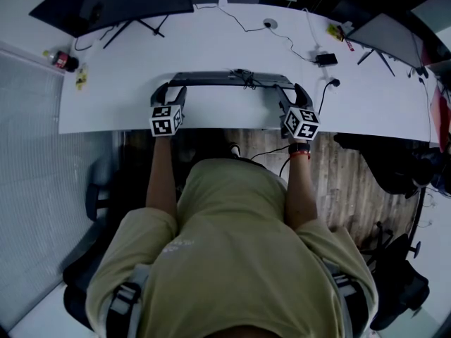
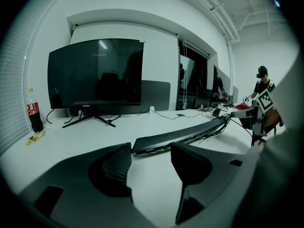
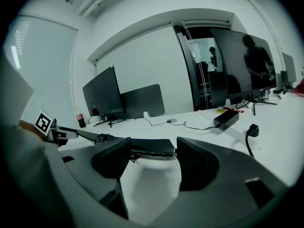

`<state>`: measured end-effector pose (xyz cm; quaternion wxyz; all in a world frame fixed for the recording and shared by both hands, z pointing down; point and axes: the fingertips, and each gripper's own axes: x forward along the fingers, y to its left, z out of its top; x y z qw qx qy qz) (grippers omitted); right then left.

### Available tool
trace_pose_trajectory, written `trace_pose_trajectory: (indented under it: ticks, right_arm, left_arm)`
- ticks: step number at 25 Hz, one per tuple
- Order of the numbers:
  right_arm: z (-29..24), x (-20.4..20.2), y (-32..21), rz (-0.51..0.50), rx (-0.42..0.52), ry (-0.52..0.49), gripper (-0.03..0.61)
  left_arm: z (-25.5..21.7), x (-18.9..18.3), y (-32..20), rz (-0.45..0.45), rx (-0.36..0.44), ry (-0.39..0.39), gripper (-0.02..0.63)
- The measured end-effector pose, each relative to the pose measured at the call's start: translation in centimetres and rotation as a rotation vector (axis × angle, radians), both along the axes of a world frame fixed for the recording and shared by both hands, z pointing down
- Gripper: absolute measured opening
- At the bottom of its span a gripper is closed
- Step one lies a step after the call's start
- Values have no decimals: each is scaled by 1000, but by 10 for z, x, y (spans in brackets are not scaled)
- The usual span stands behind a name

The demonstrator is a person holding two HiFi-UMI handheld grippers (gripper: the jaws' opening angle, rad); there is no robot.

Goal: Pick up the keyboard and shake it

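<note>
A long dark keyboard [image 1: 232, 78] lies across the white table [image 1: 113, 108], with a bunch of cable at its middle. My left gripper [image 1: 171, 90] stands open at the keyboard's left end. In the left gripper view the keyboard [image 2: 190, 134] starts just beyond the gripper [image 2: 151, 151] and runs away to the right, with neither pad touching it. My right gripper [image 1: 290, 90] is open at the other end. In the right gripper view the keyboard's end [image 3: 152, 146] sits across the gap ahead of the gripper [image 3: 154, 149], apart from both fingers.
A big dark monitor [image 1: 113, 5] stands at the back left, a second monitor [image 1: 387, 37] at the back right. A cola bottle [image 1: 63, 60] and a yellow packet [image 1: 82, 79] lie far left. A power brick [image 1: 325, 59] with cables lies right of the keyboard. Another person [image 2: 262, 87] stands far off.
</note>
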<state>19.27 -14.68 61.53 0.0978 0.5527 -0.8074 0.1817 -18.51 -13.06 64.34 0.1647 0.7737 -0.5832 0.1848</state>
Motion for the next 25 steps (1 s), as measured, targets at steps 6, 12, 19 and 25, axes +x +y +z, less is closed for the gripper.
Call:
trace_pose_trajectory:
  ticks: [6, 12, 19, 25]
  right_arm:
    - [9, -1, 6, -7, -25, 16, 310]
    - [14, -1, 10, -5, -38, 13, 310]
    - [29, 7, 16, 54, -79, -40, 285]
    - [48, 4, 26, 24, -115, -12, 287]
  left_arm:
    - [10, 0, 7, 9, -30, -19, 259]
    - [15, 0, 12, 18, -48, -21, 259]
    - [36, 2, 25, 35, -107, -61, 259]
    - [52, 4, 36, 32, -169, -93, 259]
